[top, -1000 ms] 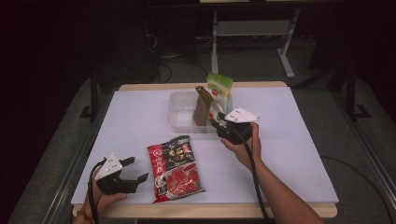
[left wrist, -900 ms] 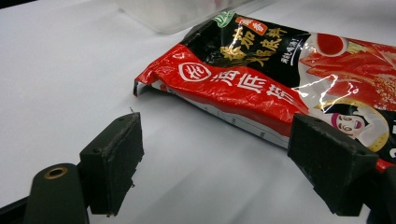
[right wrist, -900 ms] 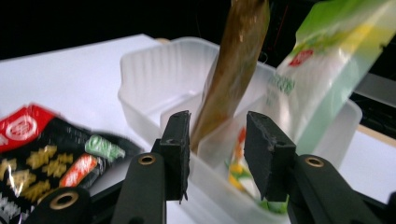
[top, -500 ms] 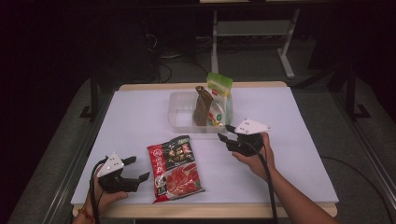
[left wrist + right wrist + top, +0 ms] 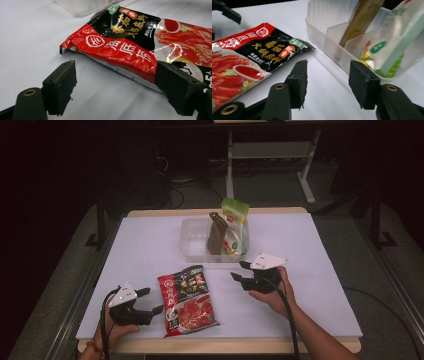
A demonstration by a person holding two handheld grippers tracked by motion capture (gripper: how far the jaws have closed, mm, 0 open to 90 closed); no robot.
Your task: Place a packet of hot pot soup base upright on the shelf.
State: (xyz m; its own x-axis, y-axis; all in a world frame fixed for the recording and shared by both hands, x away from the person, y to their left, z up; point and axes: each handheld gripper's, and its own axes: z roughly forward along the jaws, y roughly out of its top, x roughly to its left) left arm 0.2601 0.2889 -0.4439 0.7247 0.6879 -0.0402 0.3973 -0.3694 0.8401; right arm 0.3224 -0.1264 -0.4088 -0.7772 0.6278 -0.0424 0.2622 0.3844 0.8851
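A red and black food pouch [image 5: 187,299] lies flat on the white table [image 5: 150,245], near the front. My left gripper [image 5: 151,301] rests just left of it, open, its jaws straddling the pouch's [image 5: 130,42] near edge without touching. A clear divided tray [image 5: 197,240] stands at the back centre, holding a brown pouch [image 5: 217,232] and a green and white pouch [image 5: 236,222] upright. My right gripper [image 5: 239,271] hovers open just in front of the tray [image 5: 329,32], with nothing between its jaws. The red pouch [image 5: 249,57] lies to its left.
The table's front edge [image 5: 225,345] runs just below both hands. A white metal stand [image 5: 270,155] sits on the dark floor behind the table.
My right gripper has drawn back from the tray toward the front right, away from the upright pouches. The left gripper has stayed in place.
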